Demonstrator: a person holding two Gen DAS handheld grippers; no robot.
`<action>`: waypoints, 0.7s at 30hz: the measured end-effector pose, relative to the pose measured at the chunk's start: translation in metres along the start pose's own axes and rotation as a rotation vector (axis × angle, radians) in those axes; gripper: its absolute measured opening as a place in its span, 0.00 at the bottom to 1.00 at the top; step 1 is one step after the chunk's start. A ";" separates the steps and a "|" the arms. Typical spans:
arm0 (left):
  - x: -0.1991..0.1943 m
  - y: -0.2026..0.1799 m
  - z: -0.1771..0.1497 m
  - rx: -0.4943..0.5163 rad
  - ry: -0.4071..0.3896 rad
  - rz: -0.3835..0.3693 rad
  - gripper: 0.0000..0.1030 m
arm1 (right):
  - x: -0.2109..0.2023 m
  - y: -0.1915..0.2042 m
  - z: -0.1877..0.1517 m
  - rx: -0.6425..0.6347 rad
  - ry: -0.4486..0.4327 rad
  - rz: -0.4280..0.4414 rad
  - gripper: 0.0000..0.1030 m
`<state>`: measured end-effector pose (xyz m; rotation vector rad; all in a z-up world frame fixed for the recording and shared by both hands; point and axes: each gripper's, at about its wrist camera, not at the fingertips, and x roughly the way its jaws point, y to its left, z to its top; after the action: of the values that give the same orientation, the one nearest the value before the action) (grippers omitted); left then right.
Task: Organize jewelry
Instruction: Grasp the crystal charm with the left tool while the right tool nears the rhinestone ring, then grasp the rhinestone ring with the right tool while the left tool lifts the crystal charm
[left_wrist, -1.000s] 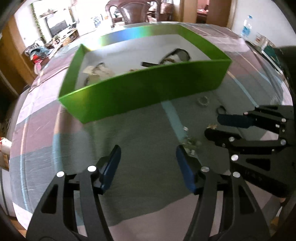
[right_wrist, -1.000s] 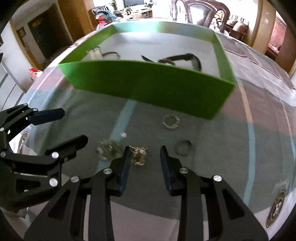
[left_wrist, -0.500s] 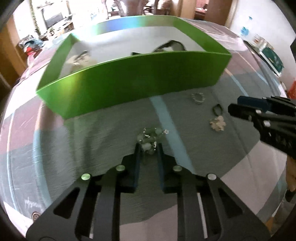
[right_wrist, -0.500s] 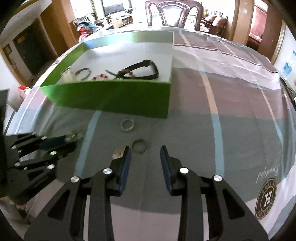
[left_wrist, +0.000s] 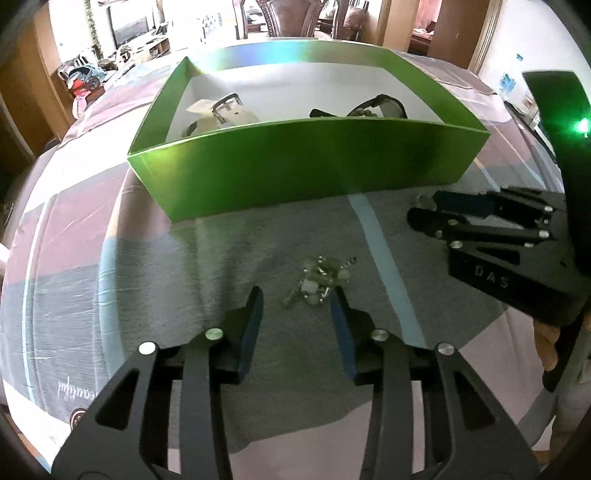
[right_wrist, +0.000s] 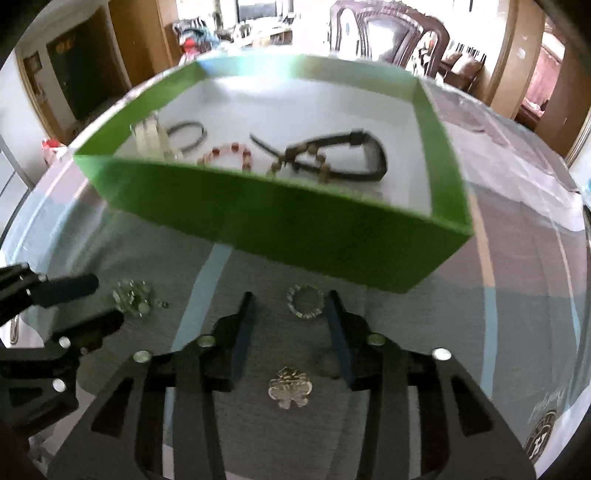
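Both grippers we hold spread apart, empty. Our left gripper (left_wrist: 297, 319) straddles a tangled bead cluster (left_wrist: 319, 278) lying at twelve o'clock between its tips, so closing would likely pinch it. Our right gripper (right_wrist: 290, 325) frames a small ring (right_wrist: 304, 301) at one o'clock, a gold brooch (right_wrist: 290, 386) lying at six o'clock beneath it. Farther out at twelve o'clock stands the green box (right_wrist: 295, 221), already holding a strap bracelet (right_wrist: 343, 157) and red beads (right_wrist: 229, 153), probably where these pieces go.
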<state>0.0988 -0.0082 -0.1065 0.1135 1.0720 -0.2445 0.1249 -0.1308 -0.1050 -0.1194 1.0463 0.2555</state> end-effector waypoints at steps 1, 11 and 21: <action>0.001 0.000 0.001 -0.005 0.002 -0.005 0.37 | -0.002 0.001 -0.001 -0.003 0.013 0.014 0.20; 0.008 0.003 0.002 -0.030 0.000 -0.028 0.13 | -0.049 0.015 -0.029 -0.029 -0.021 0.125 0.20; -0.022 0.000 -0.021 0.000 -0.018 -0.069 0.10 | -0.039 0.012 -0.060 0.037 0.060 0.086 0.20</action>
<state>0.0707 -0.0005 -0.0971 0.0745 1.0589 -0.3077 0.0526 -0.1381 -0.1004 -0.0497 1.1168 0.3117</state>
